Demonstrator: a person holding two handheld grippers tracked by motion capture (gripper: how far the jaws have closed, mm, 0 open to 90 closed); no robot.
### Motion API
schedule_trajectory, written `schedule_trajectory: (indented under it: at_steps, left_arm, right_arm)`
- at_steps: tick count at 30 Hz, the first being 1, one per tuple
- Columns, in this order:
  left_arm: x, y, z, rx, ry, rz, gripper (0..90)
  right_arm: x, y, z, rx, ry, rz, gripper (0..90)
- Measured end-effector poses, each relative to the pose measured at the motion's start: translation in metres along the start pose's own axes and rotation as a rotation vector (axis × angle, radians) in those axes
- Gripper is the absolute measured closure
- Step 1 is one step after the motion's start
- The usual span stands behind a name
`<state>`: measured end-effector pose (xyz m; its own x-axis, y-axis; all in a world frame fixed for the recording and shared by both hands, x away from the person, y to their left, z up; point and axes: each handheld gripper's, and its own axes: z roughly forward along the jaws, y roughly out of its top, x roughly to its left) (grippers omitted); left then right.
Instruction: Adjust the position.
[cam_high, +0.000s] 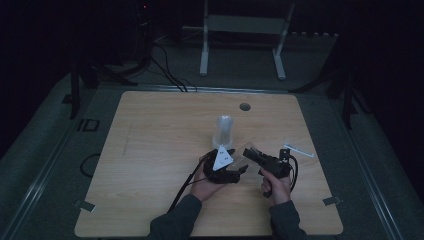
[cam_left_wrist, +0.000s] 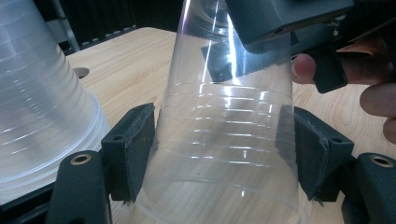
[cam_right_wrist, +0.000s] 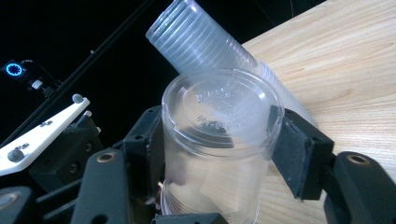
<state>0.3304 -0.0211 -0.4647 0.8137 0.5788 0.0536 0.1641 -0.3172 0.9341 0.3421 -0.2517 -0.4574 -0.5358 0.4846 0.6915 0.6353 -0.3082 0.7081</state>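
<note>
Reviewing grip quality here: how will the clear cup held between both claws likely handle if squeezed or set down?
The clear cup looks thin-walled and see-through, so probably light and easily dented by the left claw. Its smooth, glossy wall may slip in the pads. Tall and tapered, it would likely tip easily if nudged.

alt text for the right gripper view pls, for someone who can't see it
A clear plastic cup, base toward the camera, sits clamped between the right gripper's two black fingers. Behind it a stack of clear cups stands on the light wooden table. The left gripper, with its white plate, sits at lower left against a dark background.
</note>
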Motion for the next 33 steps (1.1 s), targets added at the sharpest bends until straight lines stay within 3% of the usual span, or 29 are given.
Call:
schedule_trajectory:
  at_steps: [19,33]
  left_arm:
    - [-0.001,0.002,-0.005,-0.003,-0.017,0.027,29.8]
    - [0.007,0.003,-0.012,-0.003,-0.015,0.016,30.0]
  right_arm:
    - [0.004,0.001,-0.001,0.051,0.031,-0.053,29.9]
    - [0.001,0.0,-0.006,0.072,0.037,-0.075,30.0]
